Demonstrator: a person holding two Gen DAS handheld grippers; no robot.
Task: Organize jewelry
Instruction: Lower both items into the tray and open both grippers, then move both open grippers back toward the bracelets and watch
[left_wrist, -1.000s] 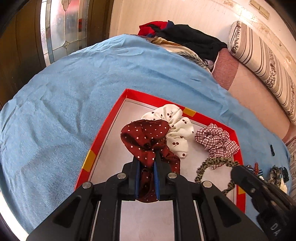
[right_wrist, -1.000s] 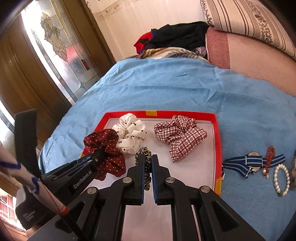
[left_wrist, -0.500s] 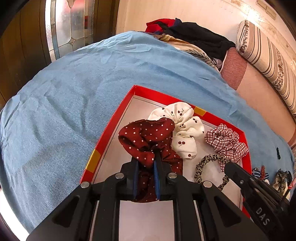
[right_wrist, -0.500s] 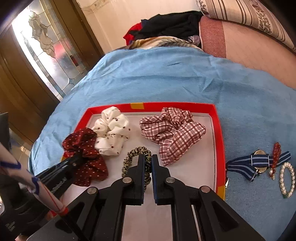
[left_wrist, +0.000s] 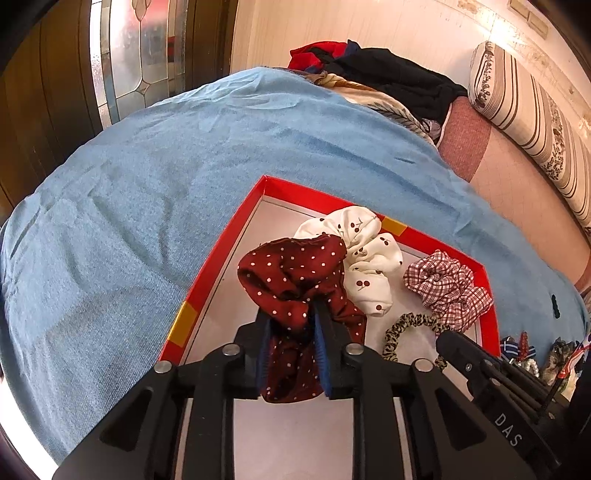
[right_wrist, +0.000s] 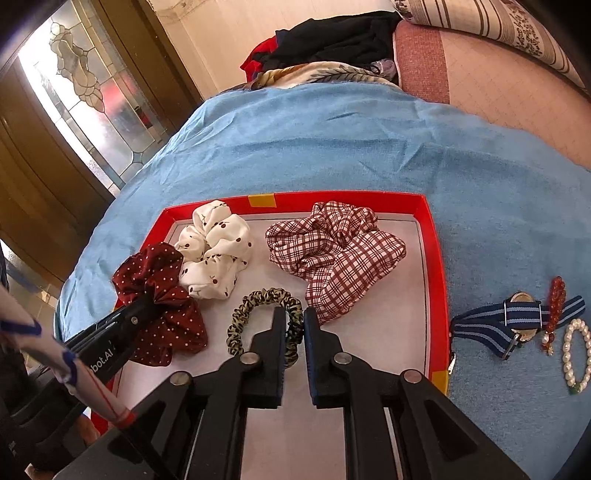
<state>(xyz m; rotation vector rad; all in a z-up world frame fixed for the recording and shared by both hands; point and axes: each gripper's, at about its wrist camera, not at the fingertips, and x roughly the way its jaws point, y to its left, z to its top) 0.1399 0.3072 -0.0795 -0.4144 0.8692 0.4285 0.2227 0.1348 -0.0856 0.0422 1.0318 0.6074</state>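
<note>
— Fingers first: is the left gripper (left_wrist: 291, 325) clamped on anything?
— Its jaws have just been opening; the dark red polka-dot scrunchie (left_wrist: 295, 280) sits between them, near the red tray's (left_wrist: 221, 254) left wall. Whether the pads press on it now, I cannot tell.
— And the right gripper (right_wrist: 294, 325)?
— Also just opening, to a narrow gap; the leopard-print hair tie (right_wrist: 258, 299) lies between the pads at the tray's middle, seemingly released.
— How will these handle?
— Light, soft, springy, I'd judge. Pinch a bunched fold or one strand of the loop.
— Pose?
— Both grippers tilt steeply down toward the tray floor.
</note>
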